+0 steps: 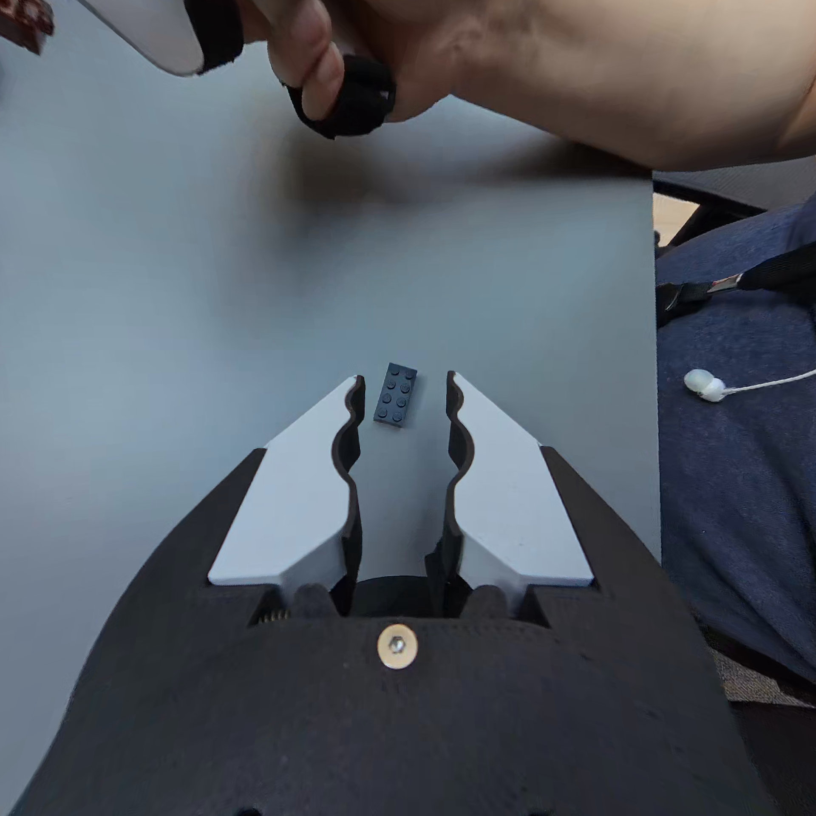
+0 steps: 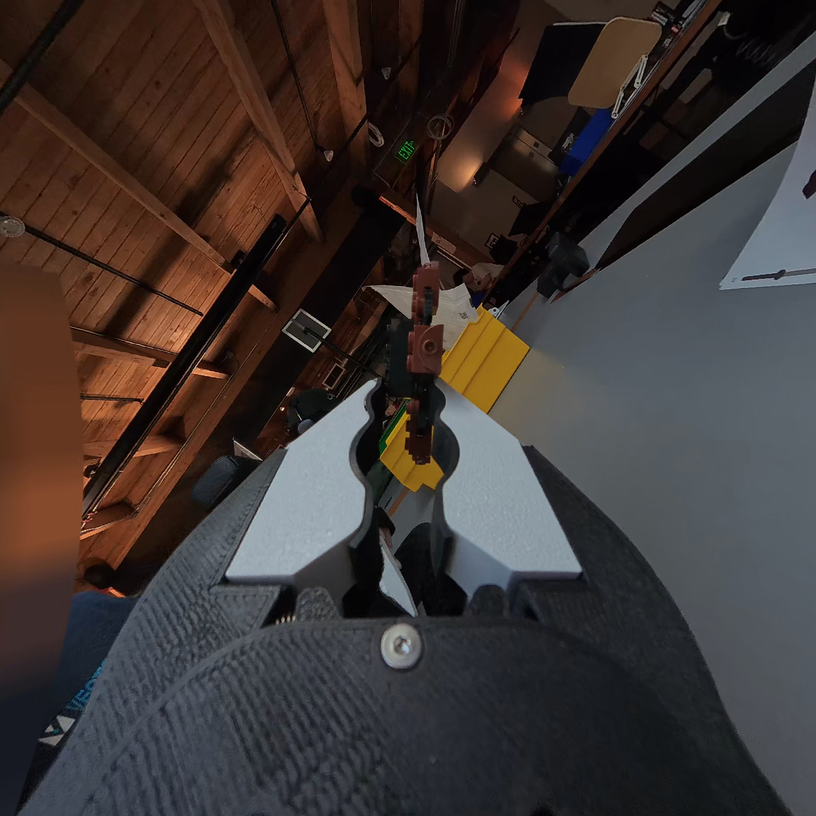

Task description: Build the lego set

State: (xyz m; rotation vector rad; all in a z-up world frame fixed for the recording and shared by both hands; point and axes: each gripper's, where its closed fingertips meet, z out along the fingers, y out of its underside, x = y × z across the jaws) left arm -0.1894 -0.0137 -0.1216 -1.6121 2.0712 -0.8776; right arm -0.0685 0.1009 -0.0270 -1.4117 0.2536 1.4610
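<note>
A small dark blue-grey two-by-four plate [image 1: 396, 392] lies flat on the grey table [image 1: 176, 309], studs up. My left gripper [image 1: 405, 380] is open just above the table, with the plate between its fingertips and nearer the left one. My right gripper [image 2: 408, 391] is shut on a brown and black lego assembly [image 2: 423, 353], held up in the air and tilted so the assembly sticks out past the fingertips. In the left wrist view the person's hand on the right gripper [image 1: 145, 35] shows at the top, with a bit of the brown assembly [image 1: 26, 22] at the top left corner.
The table's right edge [image 1: 653, 353] runs close to the plate, with the person's blue-clad body [image 1: 742, 441] and a white earbud [image 1: 704, 385] beyond it. In the right wrist view a yellow tray [image 2: 481, 357] and a white instruction sheet [image 2: 777, 212] lie on the table. The gap from one gripper's tips to the other's is roughly 20 cm.
</note>
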